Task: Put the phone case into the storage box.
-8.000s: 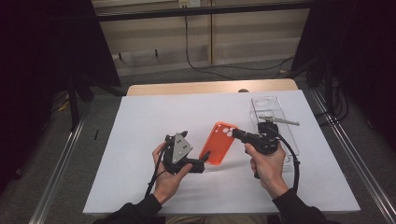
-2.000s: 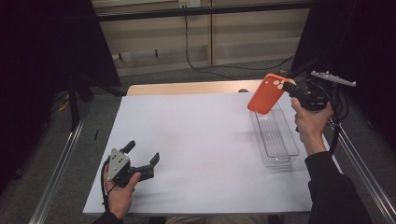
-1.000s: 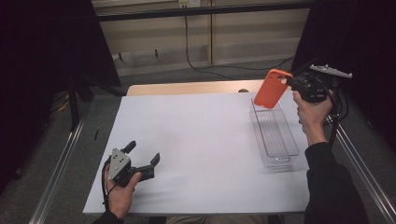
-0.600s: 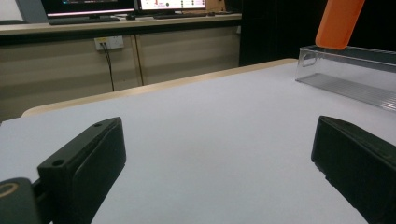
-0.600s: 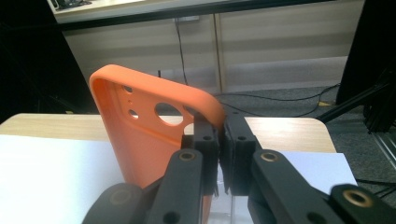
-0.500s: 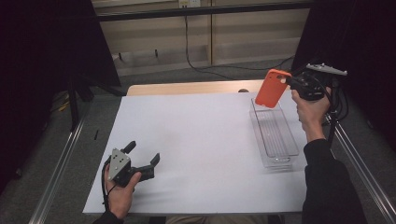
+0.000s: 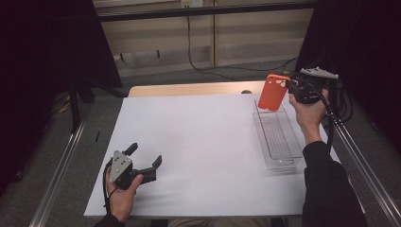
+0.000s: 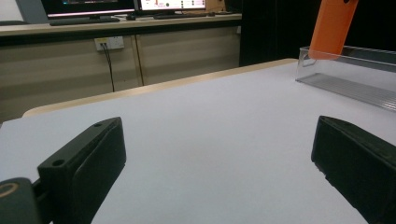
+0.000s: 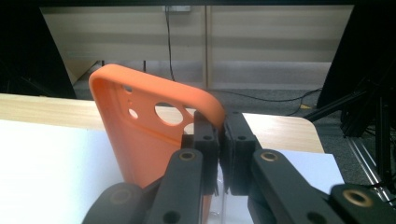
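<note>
An orange phone case (image 7: 273,91) hangs upright over the far end of a clear plastic tray (image 7: 279,137) at the table's right side. My right gripper (image 7: 289,87) is shut on the case's top edge, and the right gripper view shows the case (image 9: 144,135) pinched between the jaws at its camera-hole corner. In the left gripper view the case (image 8: 332,28) dips toward the tray (image 8: 355,77). My left gripper (image 7: 144,158) rests near the table's front left, open with nothing between its fingers (image 8: 84,163).
A white sheet (image 7: 198,146) covers the table, with a strip of wooden tabletop (image 7: 189,89) showing at the far edge. Cables and a metal rail (image 7: 364,161) run along the right side. Monitors (image 8: 121,5) sit on a far counter.
The right gripper carried the phone case from the table's middle up to the far end of the tray, and over the last second lowered it slightly. The left gripper withdrew to the front left and stays still.
</note>
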`<state>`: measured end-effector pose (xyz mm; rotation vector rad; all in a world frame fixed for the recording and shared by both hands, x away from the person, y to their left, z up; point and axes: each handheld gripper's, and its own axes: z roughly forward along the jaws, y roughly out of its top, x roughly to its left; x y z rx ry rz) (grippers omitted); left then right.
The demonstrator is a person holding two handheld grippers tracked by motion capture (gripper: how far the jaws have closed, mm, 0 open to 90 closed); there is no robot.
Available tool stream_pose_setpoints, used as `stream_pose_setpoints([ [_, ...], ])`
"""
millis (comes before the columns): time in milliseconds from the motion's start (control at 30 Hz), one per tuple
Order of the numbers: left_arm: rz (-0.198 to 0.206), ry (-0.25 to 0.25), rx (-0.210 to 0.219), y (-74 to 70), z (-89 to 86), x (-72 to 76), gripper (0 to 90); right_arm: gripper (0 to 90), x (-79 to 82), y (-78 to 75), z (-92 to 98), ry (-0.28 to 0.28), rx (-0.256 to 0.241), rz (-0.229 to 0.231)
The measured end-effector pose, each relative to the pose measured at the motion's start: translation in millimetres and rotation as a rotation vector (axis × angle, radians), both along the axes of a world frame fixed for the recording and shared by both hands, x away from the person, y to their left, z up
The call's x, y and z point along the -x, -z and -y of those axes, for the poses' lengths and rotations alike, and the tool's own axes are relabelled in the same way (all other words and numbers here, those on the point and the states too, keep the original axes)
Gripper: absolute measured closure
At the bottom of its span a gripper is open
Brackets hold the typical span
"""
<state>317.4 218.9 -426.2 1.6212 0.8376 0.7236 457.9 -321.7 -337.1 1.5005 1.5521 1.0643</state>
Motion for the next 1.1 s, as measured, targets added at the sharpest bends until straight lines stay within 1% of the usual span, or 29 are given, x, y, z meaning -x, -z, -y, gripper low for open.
stream_pose_setpoints([
  [100,0.001,0.0,-0.002,-0.2,-0.5,0.0,3.0,85.5,-1.4,3.1,-0.8,0.006,0.005,-0.001],
  [133,0.002,-0.008,-0.002,-0.1,-0.6,0.1,3.0,85.5,-1.8,4.1,-0.9,0.003,0.005,-0.003],
  [333,0.001,0.001,-0.001,-0.1,-0.1,-0.1,3.1,85.5,-3.5,9.9,-1.6,0.007,0.019,-0.01],
  [367,0.0,0.006,-0.003,-0.2,-0.2,-0.1,3.0,85.5,-3.7,10.5,-1.8,0.01,0.03,-0.011],
  [500,0.002,0.0,-0.002,-0.3,-0.5,0.1,3.1,85.5,-5.3,13.8,-3.1,0.013,0.045,-0.019],
  [533,0.002,0.0,-0.003,-0.3,-0.6,0.1,3.1,85.5,-5.9,14.9,-3.7,0.017,0.049,-0.015],
  [600,0.002,-0.006,-0.002,-0.2,-0.6,0.2,3.1,85.5,-6.8,16.8,-4.6,0.018,0.051,-0.021],
  [700,0.004,0.004,-0.003,-0.4,-0.7,0.0,3.0,85.5,-8.2,20.7,-6.4,0.021,0.053,-0.023],
  [800,0.003,0.001,0.001,-0.4,-0.6,0.2,3.1,85.5,-8.9,26.3,-8.6,0.027,0.059,-0.025],
  [900,0.002,0.004,0.001,-0.4,-0.5,0.3,3.0,85.5,-9.1,31.0,-8.0,0.035,0.053,-0.029],
  [1033,0.002,0.005,-0.001,-0.5,-0.1,0.3,3.1,85.6,-8.5,33.5,-7.2,0.046,0.059,-0.025],
  [1100,0.005,0.005,-0.001,-0.5,0.1,0.2,3.1,85.6,-8.3,33.7,-6.5,0.048,0.055,-0.024],
])
